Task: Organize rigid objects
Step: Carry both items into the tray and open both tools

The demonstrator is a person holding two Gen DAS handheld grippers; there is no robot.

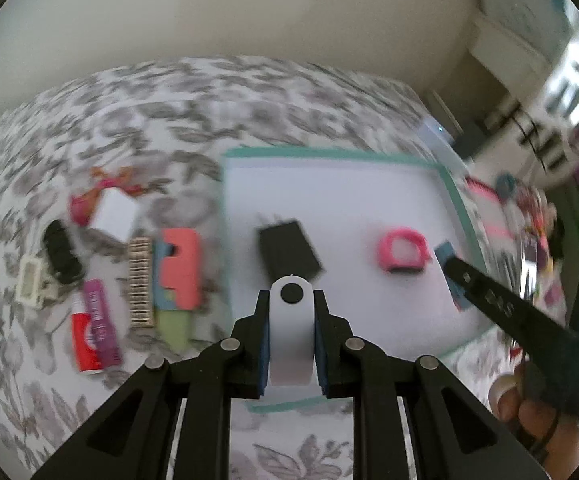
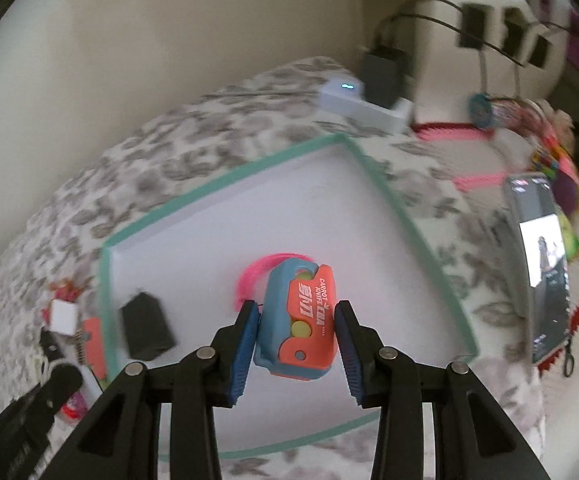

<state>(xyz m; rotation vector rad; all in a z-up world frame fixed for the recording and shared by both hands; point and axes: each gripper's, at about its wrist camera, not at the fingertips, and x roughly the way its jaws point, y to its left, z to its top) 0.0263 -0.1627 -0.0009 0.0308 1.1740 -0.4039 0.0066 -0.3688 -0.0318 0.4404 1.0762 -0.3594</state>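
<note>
My left gripper [image 1: 291, 300] is shut on a white flat piece with a black dot [image 1: 291, 320], held above the near edge of the white board with teal border [image 1: 369, 196]. A black charger [image 1: 289, 250] and a pink ring-shaped object [image 1: 403, 251] lie on the board. My right gripper [image 2: 298, 312] is shut on a blue and orange "carrot knife" toy [image 2: 301, 320] above the board [image 2: 329, 216]; it also shows in the left wrist view [image 1: 451, 272]. The pink object [image 2: 249, 280] is partly hidden behind the toy. The charger [image 2: 145, 326] lies to its left.
Left of the board on the floral cloth [image 1: 89, 120] lie an orange and blue toy [image 1: 179, 268], a striped strip [image 1: 141, 282], red and purple tubes [image 1: 95, 326], a black clip [image 1: 61, 252] and a white box [image 1: 113, 216]. A phone [image 2: 541, 264] stands right.
</note>
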